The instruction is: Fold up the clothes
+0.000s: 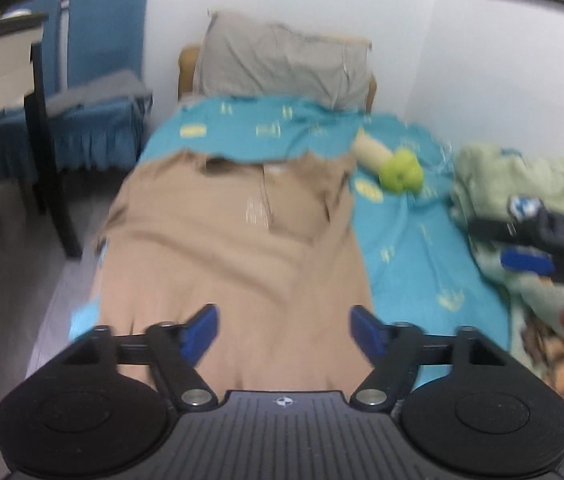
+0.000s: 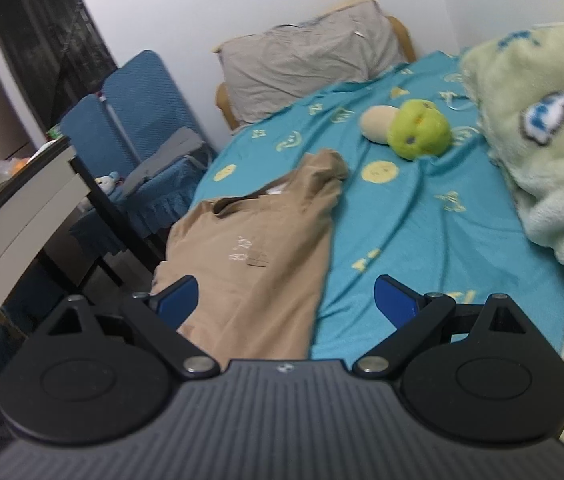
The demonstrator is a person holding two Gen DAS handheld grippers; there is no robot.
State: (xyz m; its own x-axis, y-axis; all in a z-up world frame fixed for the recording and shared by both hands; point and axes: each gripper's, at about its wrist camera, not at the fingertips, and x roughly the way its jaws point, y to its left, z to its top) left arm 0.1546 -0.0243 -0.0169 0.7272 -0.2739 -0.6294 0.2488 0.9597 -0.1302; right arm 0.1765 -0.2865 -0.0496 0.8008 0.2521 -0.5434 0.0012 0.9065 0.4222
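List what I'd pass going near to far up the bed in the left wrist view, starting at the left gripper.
left gripper with its jaws apart → tan garment spread on the bed → teal sheet → grey pillow against the wall.

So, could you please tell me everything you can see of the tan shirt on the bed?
The tan shirt is a soft, cotton-looking top with a collar, short placket and small pale chest print. It lies spread out, front up, on the teal bedsheet, along the side nearer the chairs, collar toward the pillow, lightly wrinkled. Nothing grips it; both grippers' fingers are open.
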